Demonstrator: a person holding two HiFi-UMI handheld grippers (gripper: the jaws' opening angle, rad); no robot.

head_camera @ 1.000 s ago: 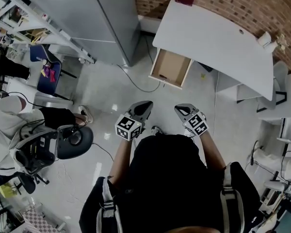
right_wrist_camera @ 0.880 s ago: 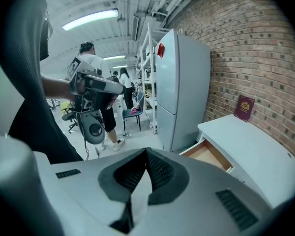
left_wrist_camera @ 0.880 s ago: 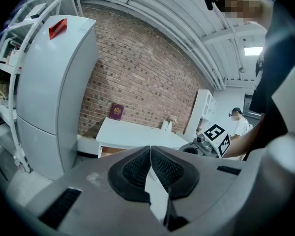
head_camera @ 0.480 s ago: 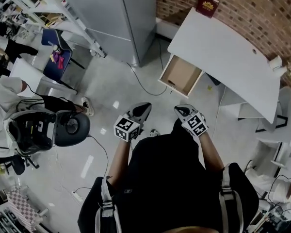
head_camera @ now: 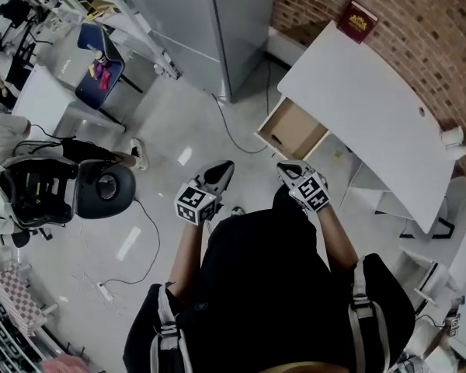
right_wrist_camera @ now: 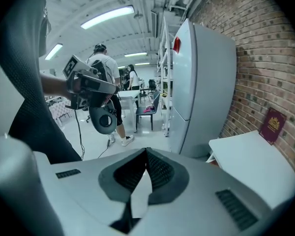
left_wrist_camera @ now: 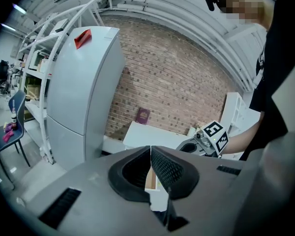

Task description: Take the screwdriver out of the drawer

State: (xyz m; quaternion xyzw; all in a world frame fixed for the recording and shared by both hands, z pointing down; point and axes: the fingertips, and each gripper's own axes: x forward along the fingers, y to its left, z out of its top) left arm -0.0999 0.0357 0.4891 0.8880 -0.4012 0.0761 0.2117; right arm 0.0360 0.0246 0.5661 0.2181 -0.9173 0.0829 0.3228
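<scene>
both closed — left gripper [head_camera: 227,165], right gripper [head_camera: 283,167], open drawer [head_camera: 293,128] ahead

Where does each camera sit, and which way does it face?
Head view: on the person's head, facing down at floor, white desk, open drawer; shows torso, forearms, left hand-held gripper, right hand-held gripper.
Left gripper view: on the left one, facing brick wall and fridge; shows its shut jaws, the right one.
Right gripper view: on the right one, facing fridge and room; shows its shut jaws.
Shared: all three show fridge and desk.
</scene>
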